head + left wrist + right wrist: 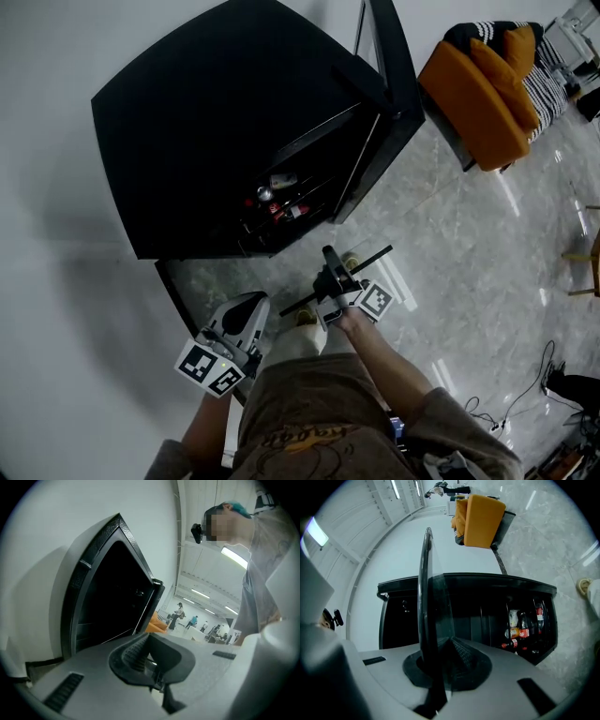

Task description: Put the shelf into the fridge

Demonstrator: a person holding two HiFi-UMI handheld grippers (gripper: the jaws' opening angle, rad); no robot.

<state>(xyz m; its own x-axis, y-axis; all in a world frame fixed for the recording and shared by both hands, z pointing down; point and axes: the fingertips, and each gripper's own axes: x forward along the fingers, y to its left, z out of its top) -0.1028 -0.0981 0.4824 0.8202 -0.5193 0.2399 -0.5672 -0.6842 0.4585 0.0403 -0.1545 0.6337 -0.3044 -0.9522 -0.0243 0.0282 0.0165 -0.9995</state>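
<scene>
The black fridge (216,131) stands against the white wall with its door (394,84) swung open, and bottles (281,202) show on its lower racks. My right gripper (330,277) is shut on the shelf (370,257), a glass pane with a black rim, held low in front of the open fridge. In the right gripper view the shelf (424,597) stands edge-on between the jaws of the right gripper (440,663), with the fridge (487,620) and bottles (525,625) behind. My left gripper (251,309) hangs lower left, shut and holding nothing. The left gripper (143,656) faces the fridge's side (108,606).
An orange sofa (478,94) with a striped cushion stands right of the fridge door. Cables (525,394) lie on the grey marble floor at the lower right. The person's legs and shoes are directly below the grippers. A white wall runs along the left.
</scene>
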